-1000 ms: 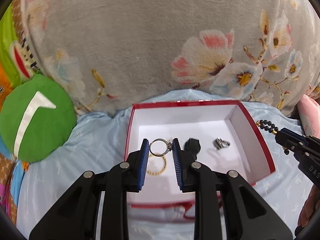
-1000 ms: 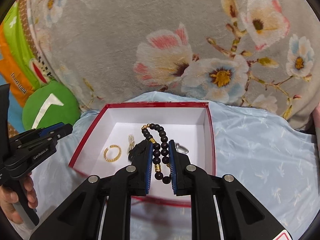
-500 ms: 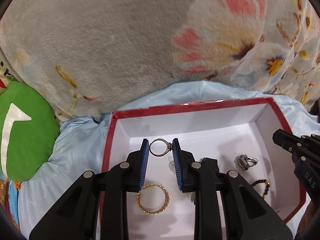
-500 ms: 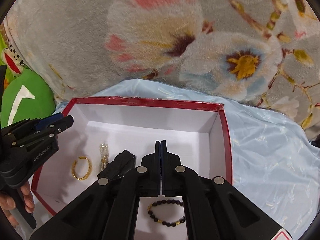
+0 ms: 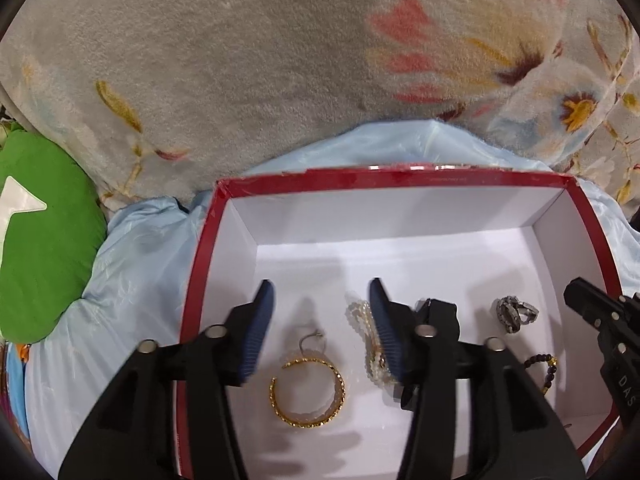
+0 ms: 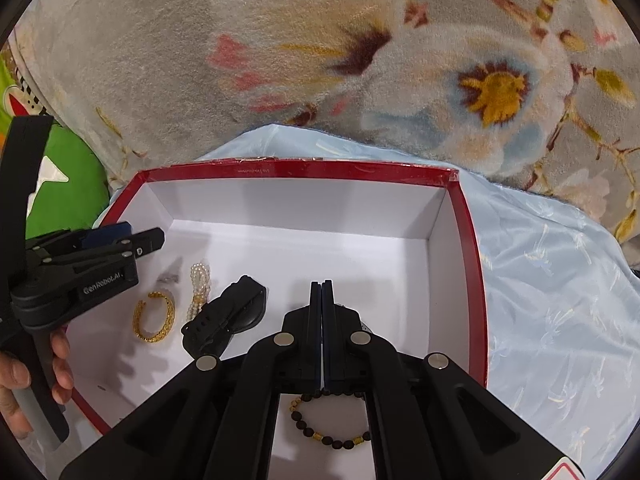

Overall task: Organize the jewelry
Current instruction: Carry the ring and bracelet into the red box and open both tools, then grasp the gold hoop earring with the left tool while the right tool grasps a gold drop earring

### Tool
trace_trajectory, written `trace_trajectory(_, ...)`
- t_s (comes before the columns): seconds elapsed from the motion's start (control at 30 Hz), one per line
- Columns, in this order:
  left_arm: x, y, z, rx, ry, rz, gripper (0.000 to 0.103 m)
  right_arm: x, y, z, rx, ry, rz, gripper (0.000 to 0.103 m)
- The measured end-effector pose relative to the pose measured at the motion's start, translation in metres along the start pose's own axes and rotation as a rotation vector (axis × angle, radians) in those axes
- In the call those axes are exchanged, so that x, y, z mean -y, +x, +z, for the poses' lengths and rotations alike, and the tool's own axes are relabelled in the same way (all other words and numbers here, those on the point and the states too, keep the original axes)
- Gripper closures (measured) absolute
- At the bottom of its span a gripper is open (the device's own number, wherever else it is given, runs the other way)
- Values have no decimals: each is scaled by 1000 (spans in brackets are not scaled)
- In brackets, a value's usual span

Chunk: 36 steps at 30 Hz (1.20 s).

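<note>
A pale blue satin bedsheet [image 6: 560,280] carried a red-rimmed, white-lined cardboard box [image 6: 476,264], a grey floral fleece blanket [image 5: 240,60] and a green cushion [image 5: 44,240].

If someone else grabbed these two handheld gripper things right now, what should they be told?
Left gripper: jaws opening, nothing between them; the thin ring lies on the box floor below.
Right gripper: shut, empty, above the dark bead bracelet.
Already in the red box: gold bangle, pearl bracelet, black watch, silver piece.
Left to do: no loose jewelry shows outside the box; look around before finishing.
</note>
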<state>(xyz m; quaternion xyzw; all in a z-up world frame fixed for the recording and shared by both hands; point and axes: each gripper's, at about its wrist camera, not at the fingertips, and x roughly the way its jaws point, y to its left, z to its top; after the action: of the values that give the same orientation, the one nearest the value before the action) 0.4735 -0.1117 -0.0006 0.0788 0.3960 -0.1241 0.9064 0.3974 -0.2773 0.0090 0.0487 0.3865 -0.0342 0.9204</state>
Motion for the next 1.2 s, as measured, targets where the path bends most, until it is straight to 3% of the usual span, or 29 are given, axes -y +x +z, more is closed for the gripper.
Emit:
trace_trajectory(0.03, -1, -2, 0, 11, -3, 7, 32, 0, 0, 0, -1, 1, 0, 103)
trace_trajectory(0.3, -11, -22, -5, 72, -21, -4, 32, 7, -13, -12, 23, 19, 7, 103)
trace_trajectory(0.47, -27, -64, -23, 116, -48, -42, 32, 14, -51, -30, 72, 39, 22, 102)
trace_trajectory(0.63, -36, -121, -65, 156, 4, -14, 32, 17, -107, -64, 122, 32, 22, 98)
trace_trajectory(0.67, -38, -128, -73, 153, 9, -15, 32, 17, -116, -72, 124, 31, 23, 96)
trace_trajectory(0.73, -40, -145, -95, 140, 14, -29, 30, 17, -135, -90, 126, 35, 28, 81)
trace_trajectory(0.77, -40, -152, -104, 132, 17, -34, 30, 18, -145, -102, 125, 40, 29, 66)
trace_trajectory(0.8, -40, -160, -118, 125, 17, -43, 27, 19, -153, -112, 130, 44, 23, 60)
trace_trajectory(0.97, -34, -179, -169, 95, 16, -60, 17, 11, -175, -165, 111, 10, -33, 53)
trace_trajectory(1.2, -16, -179, -242, 7, -22, -70, 16, 3, -170, -236, 28, 68, 8, 52)
